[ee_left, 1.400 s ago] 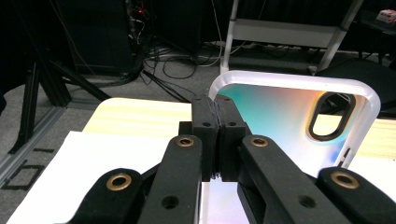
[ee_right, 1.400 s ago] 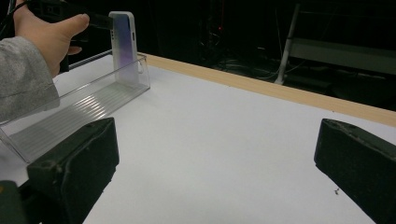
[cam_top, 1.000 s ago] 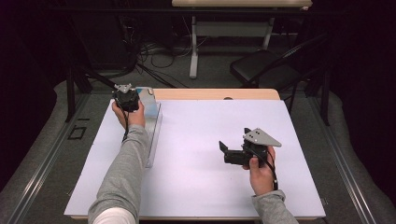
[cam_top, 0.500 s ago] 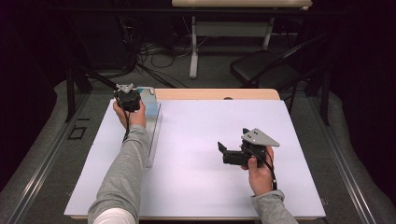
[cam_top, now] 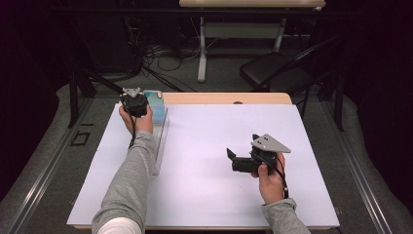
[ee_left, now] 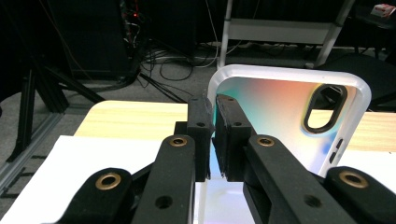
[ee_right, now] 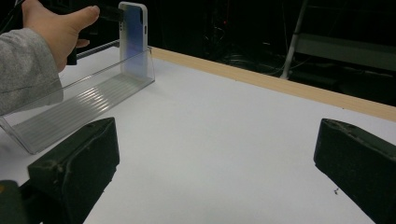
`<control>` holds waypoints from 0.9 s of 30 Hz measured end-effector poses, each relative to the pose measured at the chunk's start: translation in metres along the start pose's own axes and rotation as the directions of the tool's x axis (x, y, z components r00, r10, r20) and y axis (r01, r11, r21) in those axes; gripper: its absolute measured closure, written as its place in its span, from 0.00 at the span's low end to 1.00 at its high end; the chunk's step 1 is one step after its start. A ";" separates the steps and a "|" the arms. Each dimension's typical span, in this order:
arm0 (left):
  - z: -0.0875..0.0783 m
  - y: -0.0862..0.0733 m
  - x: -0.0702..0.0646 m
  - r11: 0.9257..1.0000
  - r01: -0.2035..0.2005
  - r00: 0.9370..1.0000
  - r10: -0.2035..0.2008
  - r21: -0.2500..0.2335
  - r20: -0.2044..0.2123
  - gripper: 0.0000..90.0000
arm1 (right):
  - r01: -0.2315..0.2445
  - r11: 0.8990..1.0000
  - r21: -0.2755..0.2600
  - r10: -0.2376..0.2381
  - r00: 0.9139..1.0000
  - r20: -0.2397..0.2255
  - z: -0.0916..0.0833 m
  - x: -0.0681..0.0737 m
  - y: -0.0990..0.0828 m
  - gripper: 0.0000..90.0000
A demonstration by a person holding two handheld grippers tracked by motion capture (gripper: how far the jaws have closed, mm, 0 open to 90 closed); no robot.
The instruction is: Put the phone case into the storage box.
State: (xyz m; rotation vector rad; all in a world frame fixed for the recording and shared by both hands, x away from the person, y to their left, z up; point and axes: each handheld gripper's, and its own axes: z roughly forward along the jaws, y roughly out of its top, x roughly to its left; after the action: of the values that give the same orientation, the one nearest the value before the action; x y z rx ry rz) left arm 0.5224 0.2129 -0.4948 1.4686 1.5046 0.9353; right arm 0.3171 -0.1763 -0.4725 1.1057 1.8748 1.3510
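The left claw [cam_top: 133, 104] grips the white rim of the phone case [ee_left: 289, 116], which stands upright at the far end of the clear rack [ee_right: 84, 105], near the counter's [cam_top: 219, 195] far left corner. Release it slowly, so the case rests against the rack wall (it looks easy to tip). The right claw [cam_top: 239, 161] stands open and empty, well apart, with much free room between.

The white-rimmed phone case [ee_left: 280, 121] shades from pale teal through peach to blue across its glossy back. The ribbed clear plastic tray [ee_right: 88, 102] is colourless. The surface [cam_top: 204, 161] is white with a light wooden far edge. Both hand-held grippers have matte black jaws.
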 end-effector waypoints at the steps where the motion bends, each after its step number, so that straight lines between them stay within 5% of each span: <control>1: 0.000 0.000 0.000 1.000 0.000 1.000 0.000 -0.001 0.001 0.92 | -0.002 1.000 0.001 0.002 1.000 0.001 0.000 0.000 0.000 0.00; 17: -0.004 0.003 0.003 1.000 0.005 1.000 -0.006 -0.012 -0.009 0.58 | 0.006 1.000 0.006 -0.006 1.000 -0.001 0.002 0.002 -0.001 0.00; 27: -0.009 0.006 0.003 1.000 -0.004 1.000 0.004 0.001 -0.023 0.50 | 0.005 1.000 0.006 -0.005 1.000 -0.002 0.001 0.002 0.000 0.00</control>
State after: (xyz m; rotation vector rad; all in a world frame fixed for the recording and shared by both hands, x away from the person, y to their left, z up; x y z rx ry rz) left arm 0.5168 0.2163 -0.4865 1.4669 1.5191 0.9566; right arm 0.3173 -0.1743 -0.4730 1.1024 1.8829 1.3448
